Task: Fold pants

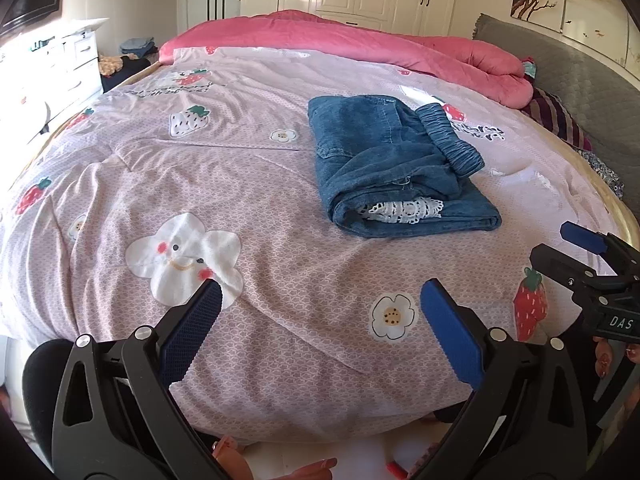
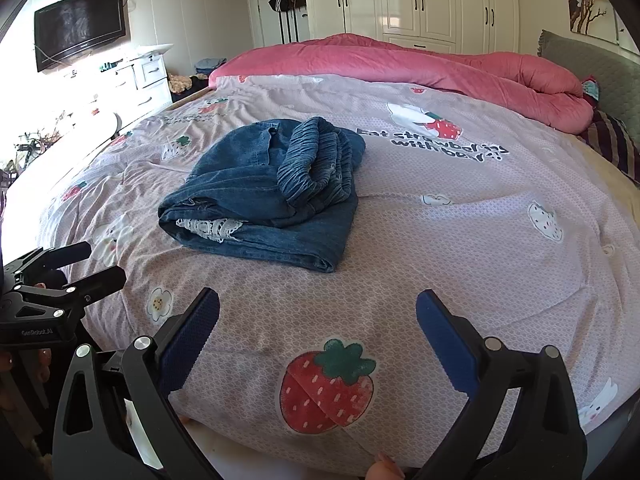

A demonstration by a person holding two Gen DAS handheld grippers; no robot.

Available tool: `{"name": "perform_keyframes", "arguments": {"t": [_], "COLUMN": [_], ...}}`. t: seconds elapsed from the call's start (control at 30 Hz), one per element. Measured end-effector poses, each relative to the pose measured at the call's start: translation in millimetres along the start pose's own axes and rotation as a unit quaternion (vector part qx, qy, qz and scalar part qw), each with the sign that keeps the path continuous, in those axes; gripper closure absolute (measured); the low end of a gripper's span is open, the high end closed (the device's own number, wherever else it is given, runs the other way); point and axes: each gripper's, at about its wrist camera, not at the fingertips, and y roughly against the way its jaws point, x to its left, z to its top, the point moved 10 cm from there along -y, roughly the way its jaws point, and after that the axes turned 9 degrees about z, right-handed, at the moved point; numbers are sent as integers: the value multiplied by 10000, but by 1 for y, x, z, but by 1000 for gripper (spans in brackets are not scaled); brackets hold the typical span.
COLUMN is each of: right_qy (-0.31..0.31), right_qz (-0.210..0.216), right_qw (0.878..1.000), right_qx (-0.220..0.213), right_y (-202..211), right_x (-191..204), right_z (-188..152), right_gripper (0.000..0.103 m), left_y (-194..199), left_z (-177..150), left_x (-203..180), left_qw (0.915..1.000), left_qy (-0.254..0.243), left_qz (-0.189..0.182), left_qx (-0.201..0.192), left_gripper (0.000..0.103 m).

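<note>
Blue denim pants (image 1: 394, 168) lie folded in a thick bundle on the pink strawberry-print bedspread (image 1: 248, 184), elastic waistband on top and a white lace trim showing at the near fold. In the right wrist view the pants (image 2: 264, 200) lie ahead and left of centre. My left gripper (image 1: 318, 296) is open and empty, held over the near edge of the bed, short of the pants. My right gripper (image 2: 318, 306) is open and empty, also near the bed's front edge. Each gripper shows in the other's view: the right one (image 1: 576, 252) and the left one (image 2: 96, 264).
A rolled pink quilt (image 2: 440, 68) lies along the far side of the bed. A grey headboard (image 2: 592, 64) and striped pillow (image 2: 612, 140) are at right. White drawers (image 2: 140, 80), a wall TV (image 2: 80, 28) and wardrobes (image 2: 420, 0) stand beyond.
</note>
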Motion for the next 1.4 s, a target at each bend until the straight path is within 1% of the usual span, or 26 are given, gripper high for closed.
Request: {"name": "perform_keyframes", "arguments": {"t": [0.8, 1.0, 1.17, 1.4], "right_qy": [37, 25, 15, 9], "right_qz": [-35, -95, -154, -205], "right_qw": [10000, 9999, 9998, 9997], "right_qx": [74, 100, 136, 142], "right_y": [-4, -5, -6, -6], "right_x": [-2, -4, -7, -8], "right_z": [-1, -2, -3, -4], "right_gripper": [5, 5, 5, 5], "left_y": [1, 2, 2, 2], "left_z": [2, 3, 4, 4], "left_x": [-2, -2, -4, -5], "left_qw": [10000, 9999, 9997, 9998], "left_qy": [-50, -74, -185, -152], "left_qz": [27, 30, 118, 123], "left_qx": [-51, -82, -119, -103], "left_gripper": [9, 9, 9, 9]}}
